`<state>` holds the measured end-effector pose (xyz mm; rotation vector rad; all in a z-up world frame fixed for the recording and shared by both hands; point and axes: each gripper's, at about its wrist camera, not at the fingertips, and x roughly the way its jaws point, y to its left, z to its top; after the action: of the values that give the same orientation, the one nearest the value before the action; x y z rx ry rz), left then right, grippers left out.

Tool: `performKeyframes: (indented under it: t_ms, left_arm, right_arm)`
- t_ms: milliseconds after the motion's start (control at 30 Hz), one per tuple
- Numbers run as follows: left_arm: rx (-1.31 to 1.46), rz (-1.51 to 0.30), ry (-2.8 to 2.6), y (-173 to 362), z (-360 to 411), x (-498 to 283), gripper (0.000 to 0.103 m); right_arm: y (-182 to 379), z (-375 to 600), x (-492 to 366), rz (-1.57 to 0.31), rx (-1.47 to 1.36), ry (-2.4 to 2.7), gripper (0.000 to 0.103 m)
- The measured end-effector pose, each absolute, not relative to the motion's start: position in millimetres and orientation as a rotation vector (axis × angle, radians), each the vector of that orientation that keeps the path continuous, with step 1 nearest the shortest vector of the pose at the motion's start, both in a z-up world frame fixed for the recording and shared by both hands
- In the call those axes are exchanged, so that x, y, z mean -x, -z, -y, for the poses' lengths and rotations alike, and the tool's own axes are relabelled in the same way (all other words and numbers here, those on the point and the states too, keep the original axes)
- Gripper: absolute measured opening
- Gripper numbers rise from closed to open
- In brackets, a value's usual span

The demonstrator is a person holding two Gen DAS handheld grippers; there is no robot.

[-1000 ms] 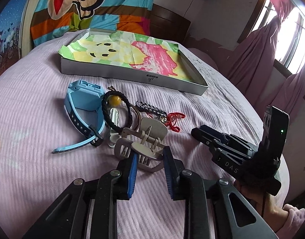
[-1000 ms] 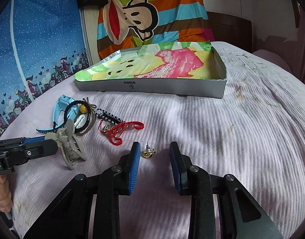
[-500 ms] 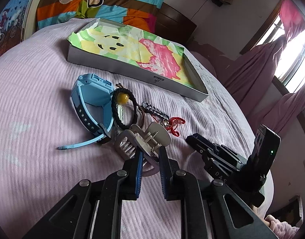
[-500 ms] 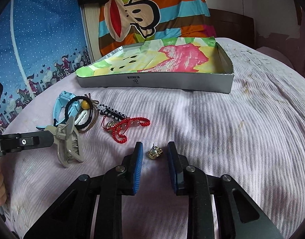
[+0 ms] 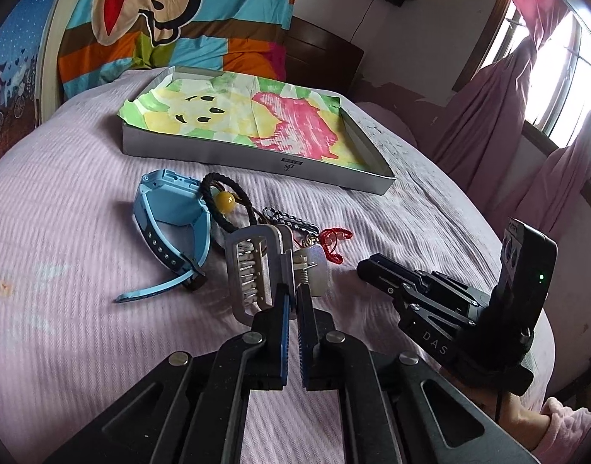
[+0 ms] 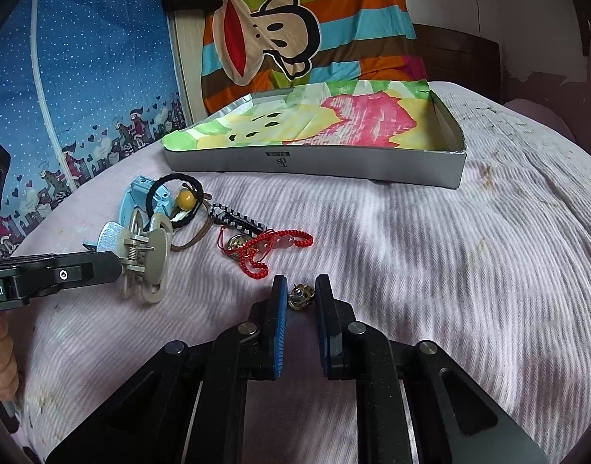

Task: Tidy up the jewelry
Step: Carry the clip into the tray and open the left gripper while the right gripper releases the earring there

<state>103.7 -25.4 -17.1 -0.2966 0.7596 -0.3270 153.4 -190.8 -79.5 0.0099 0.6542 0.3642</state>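
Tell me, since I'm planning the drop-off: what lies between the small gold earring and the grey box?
In the right wrist view, only bare lilac bedspread lies between the earring and the box; the red cord bracelet sits left of that stretch.

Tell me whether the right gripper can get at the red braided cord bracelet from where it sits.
Probably not yet: the right gripper brackets a small gold earring, seemingly closing on it. The red braided cord bracelet lies just ahead on the lilac bedspread, uncovered.
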Motion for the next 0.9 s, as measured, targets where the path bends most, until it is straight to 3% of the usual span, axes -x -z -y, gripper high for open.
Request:
performKeyframes:
  t_ms: [467, 900]
  left_arm:
    - [0.264, -0.584, 0.343, -14, 25, -91, 0.004]
    - [0.300, -0.571, 0.268, -41, 2, -188, 0.004]
  right_arm:
    - [61, 180, -134, -0.554, 0.036, -0.419, 0.013]
    - [24, 189, -183, -0.470, -0.041, -0.400, 0.013]
